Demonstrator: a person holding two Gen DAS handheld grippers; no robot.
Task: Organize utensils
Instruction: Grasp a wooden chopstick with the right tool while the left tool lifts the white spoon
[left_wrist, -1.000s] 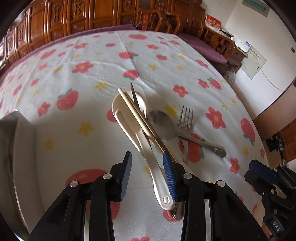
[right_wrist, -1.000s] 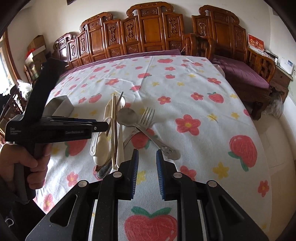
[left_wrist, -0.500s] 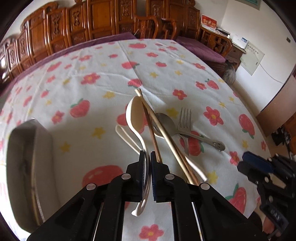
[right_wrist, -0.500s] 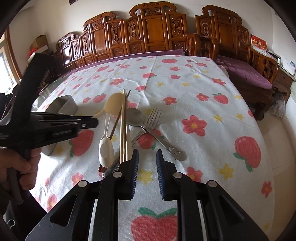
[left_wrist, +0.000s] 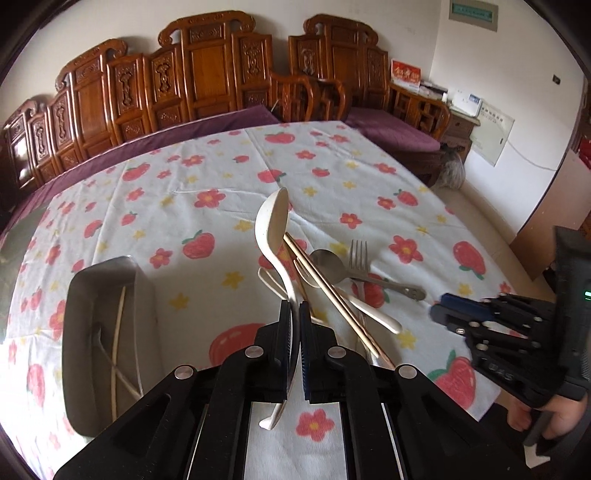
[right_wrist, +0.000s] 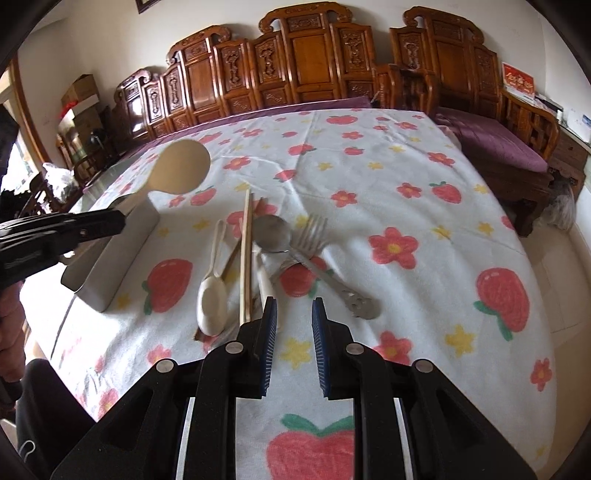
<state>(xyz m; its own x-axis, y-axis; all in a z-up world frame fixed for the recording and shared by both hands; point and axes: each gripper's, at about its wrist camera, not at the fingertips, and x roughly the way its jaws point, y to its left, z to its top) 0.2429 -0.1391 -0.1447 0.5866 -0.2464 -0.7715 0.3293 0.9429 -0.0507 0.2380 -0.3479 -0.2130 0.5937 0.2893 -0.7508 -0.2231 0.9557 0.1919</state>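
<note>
My left gripper is shut on the handle of a cream spoon and holds it in the air, bowl up, above the flowered tablecloth. The right wrist view shows that spoon raised at the left, over the metal container. Below it lies the pile: a pair of chopsticks, a steel spoon, a steel fork and a second white spoon. My right gripper hovers open just in front of the pile with nothing between its fingers.
The metal container stands left of the pile and has thin chopsticks inside. Carved wooden chairs line the table's far side. The table's right edge drops to the floor. A hand holds the right gripper.
My left gripper closed on the cream spoon's handle and lifted it up off the pile, toward the container. The right gripper stayed where it was.
</note>
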